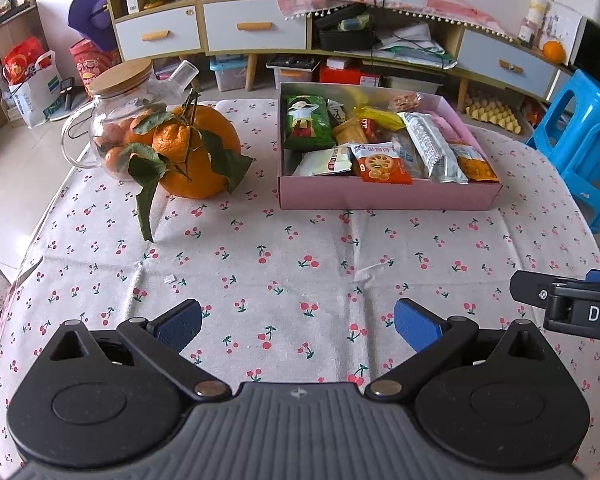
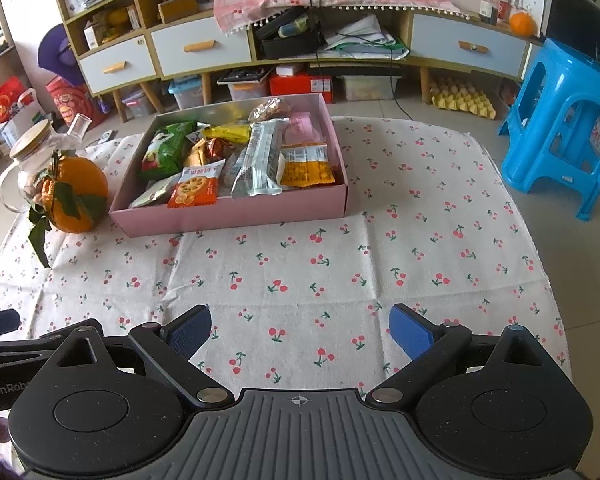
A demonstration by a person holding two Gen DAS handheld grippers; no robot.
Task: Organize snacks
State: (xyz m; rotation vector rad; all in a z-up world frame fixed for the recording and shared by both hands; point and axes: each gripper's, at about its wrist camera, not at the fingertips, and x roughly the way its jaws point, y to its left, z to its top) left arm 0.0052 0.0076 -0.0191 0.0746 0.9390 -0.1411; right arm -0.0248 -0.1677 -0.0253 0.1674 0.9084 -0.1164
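A pink box holds several snack packets: a green packet, an orange cookie packet, a silver bar packet and an orange-yellow packet. It also shows in the right wrist view, with the cookie packet near its front. My left gripper is open and empty over the tablecloth, well short of the box. My right gripper is open and empty too, beside the left one; its edge shows in the left wrist view.
A large orange with leaves and a glass teapot of small oranges stand left of the box. The table wears a cherry-print cloth. A blue plastic stool stands right of the table. A cabinet with drawers lines the back.
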